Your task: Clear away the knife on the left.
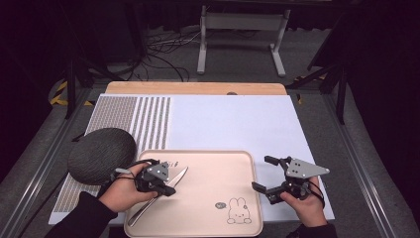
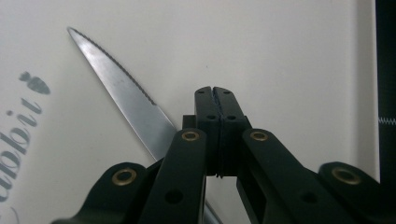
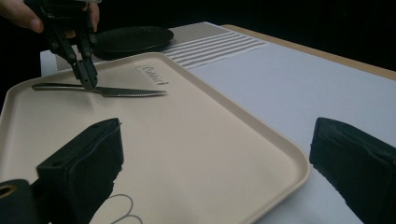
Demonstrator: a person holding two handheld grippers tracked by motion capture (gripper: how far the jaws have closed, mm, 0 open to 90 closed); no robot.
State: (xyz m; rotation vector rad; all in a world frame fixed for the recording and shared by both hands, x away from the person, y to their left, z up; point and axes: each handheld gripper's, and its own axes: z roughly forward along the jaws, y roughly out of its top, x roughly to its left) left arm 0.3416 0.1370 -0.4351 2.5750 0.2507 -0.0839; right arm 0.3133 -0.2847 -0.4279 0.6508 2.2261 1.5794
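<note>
From the high view, we are looking down on a pink tray lying on a white mat, with a table knife lying slantwise across the tray's left part. The left gripper is sitting right at the knife, and we are judging that handling this knife is the step in hand. The right gripper is hovering just off the tray's right edge with its jaws spread wide and nothing between them. A dark round plate is lying just left of the tray, near the left hand, and could crowd any move outward.

In the left gripper view, we are seeing the jaws pressed together, the serrated knife passing beside and under them; whether they are pinching it we cannot tell here.

In the right gripper view, the left gripper is meeting the knife near where handle joins blade, tips closed at it. We are guessing the next move calls for a level lift, since a thin, flat knife pinched off-centre may swivel or slip. The tray's raised rim would be needing clearance.
</note>
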